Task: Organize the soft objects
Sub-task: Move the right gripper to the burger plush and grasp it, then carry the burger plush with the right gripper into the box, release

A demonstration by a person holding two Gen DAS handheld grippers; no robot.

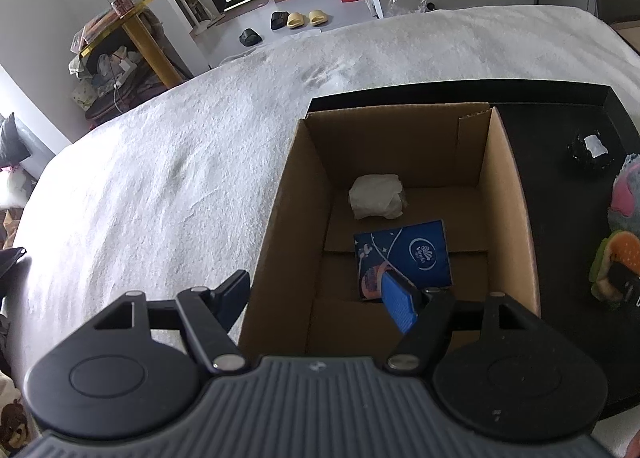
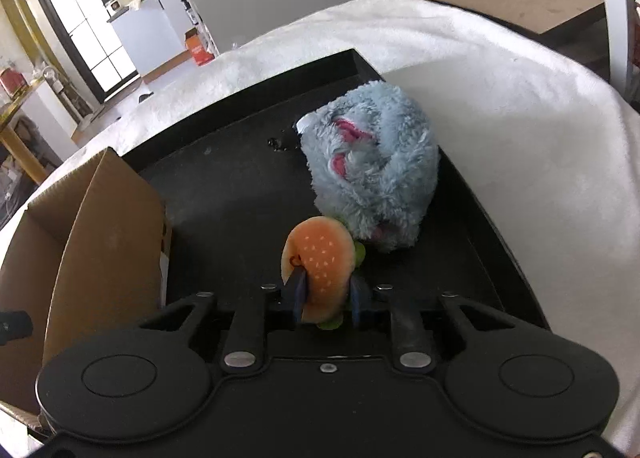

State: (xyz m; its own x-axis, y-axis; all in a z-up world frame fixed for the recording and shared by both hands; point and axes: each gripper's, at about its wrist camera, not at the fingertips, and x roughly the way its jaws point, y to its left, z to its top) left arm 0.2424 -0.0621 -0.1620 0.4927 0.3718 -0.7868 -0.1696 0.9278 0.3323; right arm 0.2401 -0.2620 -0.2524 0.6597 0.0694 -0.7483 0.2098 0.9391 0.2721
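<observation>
White bed, black tray (image 2: 240,161), box (image 1: 400,161) at frame left.
Right claw (image 2: 326,298) grips burger toy (image 2: 320,270) low centre, box to its left; left claw (image 1: 320,298) is wide, over box.

in the left wrist view, the blue tissue pack (image 1: 404,258) has its near corner hidden behind the left gripper's blue finger pad (image 1: 398,304). to the gripper's right, the grey plush toy (image 1: 624,193) and burger plush (image 1: 616,264) are cut by the frame edge. in the right wrist view, the right gripper's fingers (image 2: 298,292) cover the burger's lower sides, and the cardboard box (image 2: 108,225) runs off to the left.
</observation>
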